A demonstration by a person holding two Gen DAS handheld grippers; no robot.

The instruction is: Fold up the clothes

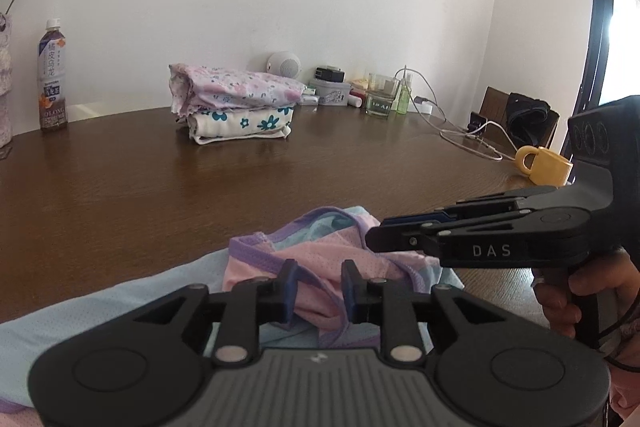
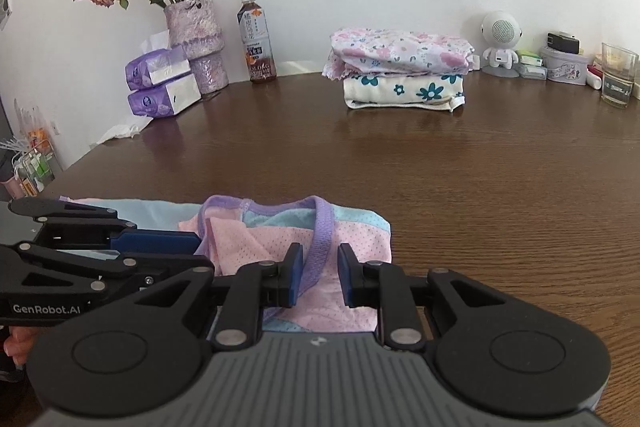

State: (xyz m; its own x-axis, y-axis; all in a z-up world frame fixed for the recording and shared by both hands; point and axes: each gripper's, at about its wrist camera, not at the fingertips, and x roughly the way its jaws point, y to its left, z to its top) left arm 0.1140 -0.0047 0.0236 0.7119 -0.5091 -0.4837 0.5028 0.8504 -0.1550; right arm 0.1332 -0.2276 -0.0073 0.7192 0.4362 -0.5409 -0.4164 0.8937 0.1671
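Observation:
A pink, light-blue and purple mesh garment lies bunched at the near edge of the brown table. My left gripper is shut on a pink fold of it. My right gripper is shut on the same garment, with a purple trim band running up between its pads. Each gripper shows side-on in the other's view: the right gripper at the garment's right side with a hand on its handle, the left gripper at its left side. Two folded floral garments are stacked by the far wall.
Along the wall stand a tea bottle, a vase of dried roses, tissue packs, a white speaker, small boxes and a glass. A yellow mug and white cables lie at the right edge.

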